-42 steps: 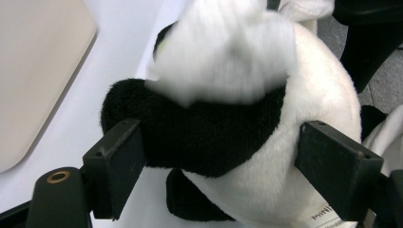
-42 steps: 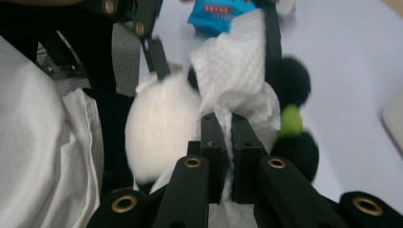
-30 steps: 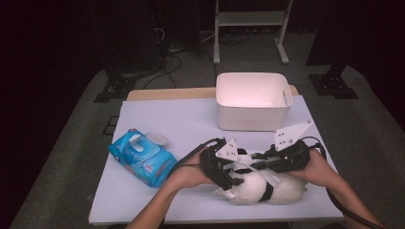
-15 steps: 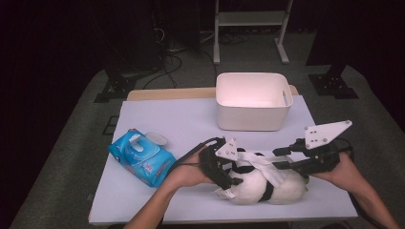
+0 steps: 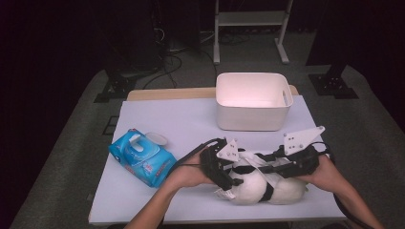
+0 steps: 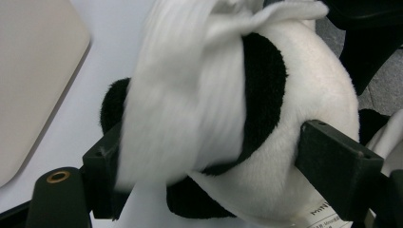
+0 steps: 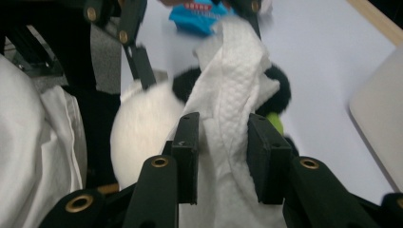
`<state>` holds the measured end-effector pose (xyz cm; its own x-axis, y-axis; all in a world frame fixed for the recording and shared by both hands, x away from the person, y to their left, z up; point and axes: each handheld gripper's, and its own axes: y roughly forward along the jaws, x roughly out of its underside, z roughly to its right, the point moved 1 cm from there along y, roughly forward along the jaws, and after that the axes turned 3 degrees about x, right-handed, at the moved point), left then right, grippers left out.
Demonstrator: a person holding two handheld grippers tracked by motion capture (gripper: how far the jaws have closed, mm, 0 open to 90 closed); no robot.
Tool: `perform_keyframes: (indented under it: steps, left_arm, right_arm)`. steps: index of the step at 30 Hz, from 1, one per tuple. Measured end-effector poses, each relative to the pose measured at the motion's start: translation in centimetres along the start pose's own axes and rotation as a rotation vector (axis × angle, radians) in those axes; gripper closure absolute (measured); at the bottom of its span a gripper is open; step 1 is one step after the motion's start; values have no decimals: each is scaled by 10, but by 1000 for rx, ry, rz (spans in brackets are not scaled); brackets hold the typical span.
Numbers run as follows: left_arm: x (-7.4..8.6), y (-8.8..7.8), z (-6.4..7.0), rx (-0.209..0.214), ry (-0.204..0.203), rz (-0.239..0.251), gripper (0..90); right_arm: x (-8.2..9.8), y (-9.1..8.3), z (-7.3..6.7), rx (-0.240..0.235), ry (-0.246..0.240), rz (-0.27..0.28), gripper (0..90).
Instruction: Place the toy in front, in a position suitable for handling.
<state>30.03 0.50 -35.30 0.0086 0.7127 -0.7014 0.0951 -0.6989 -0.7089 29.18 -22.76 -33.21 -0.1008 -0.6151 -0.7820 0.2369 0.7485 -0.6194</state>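
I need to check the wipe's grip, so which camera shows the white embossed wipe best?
The right gripper view: the white embossed wipe hangs sharp between the right gripper jaws, draped over the black-and-white plush panda. In the left gripper view the wipe is a blur across the panda. In the high view it is a thin strip.

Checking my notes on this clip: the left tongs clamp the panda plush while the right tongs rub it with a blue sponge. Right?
Not quite: the right tongs hold a white wipe, not a blue sponge, as the right gripper view shows. The left tongs do clamp the panda plush.
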Motion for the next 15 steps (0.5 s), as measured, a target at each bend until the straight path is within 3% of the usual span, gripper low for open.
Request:
perform_keyframes:
  steps: [2,7,15]
  left_arm:
    - [-2,3,1,-2,5,-3,181]
    - [-1,6,-1,4,-11,5,182]
    - [0,8,-2,2,1,28,183]
  right_arm:
    - [-7,5,-1,-10,-12,11,678]
    - [-10,10,-4,-10,-38,-27,827]
    - [21,-8,1,28,25,-74,863]
